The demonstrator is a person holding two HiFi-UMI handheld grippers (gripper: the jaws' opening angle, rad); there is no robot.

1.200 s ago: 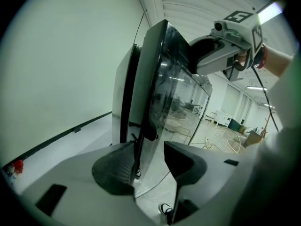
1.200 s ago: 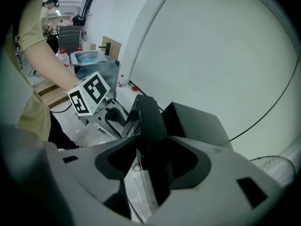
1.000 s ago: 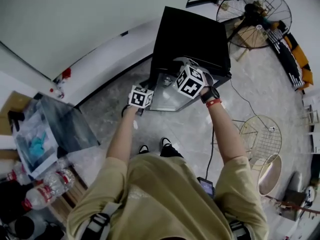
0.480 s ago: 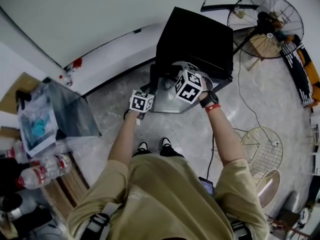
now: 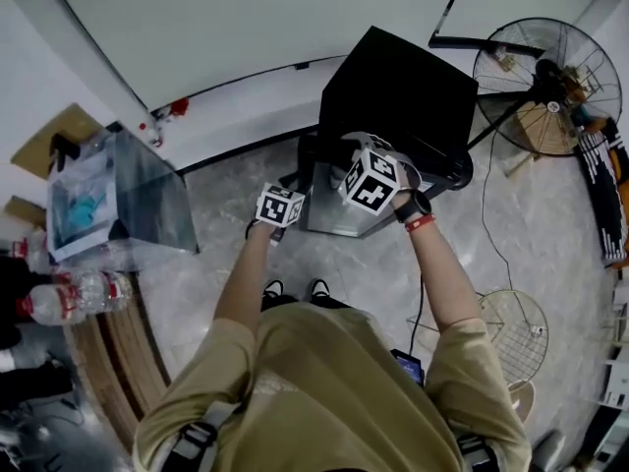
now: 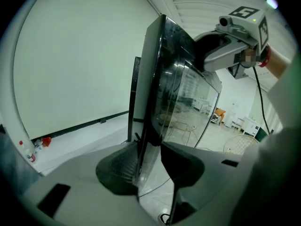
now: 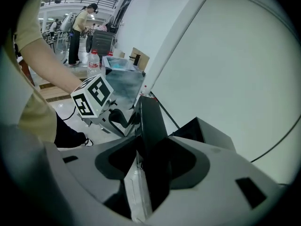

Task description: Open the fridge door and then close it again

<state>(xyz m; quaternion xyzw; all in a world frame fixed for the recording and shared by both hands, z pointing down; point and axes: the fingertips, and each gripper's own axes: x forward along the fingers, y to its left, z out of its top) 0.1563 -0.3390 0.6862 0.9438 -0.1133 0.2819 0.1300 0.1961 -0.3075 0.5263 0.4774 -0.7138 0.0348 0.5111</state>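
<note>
**Inspector:** Where is the fridge (image 5: 398, 87)?

**Assessor:** A small black cabinet, standing on the floor (image 5: 393, 264) against the white wall (image 5: 256, 28). A standing fan (image 5: 545, 77) is just beside it on the person's right.

**Inspector:** And the fridge door (image 5: 334, 200)?

**Assessor:** Ajar. The glass panel is swung out from the cabinet towards the person (image 5: 324, 382), who stands directly in front of it.

**Inspector:** State of the left hand-held gripper (image 6: 150, 166)?

**Assessor:** Its jaws are pinching the door. In the left gripper view the door runs up between the two pads, one pad on each face of the panel.

**Inspector:** The right hand-held gripper (image 7: 143, 166)?

**Assessor:** It is also clamped on the door. The right gripper view shows the dark thick edge filling the gap between its jaws. It grips higher up than the left one, whose marker cube shows beyond.

**Inspector:** Anything else nearby?

**Assessor:** Plastic bottles (image 5: 74, 293) lie on the floor well to the person's left.
</note>
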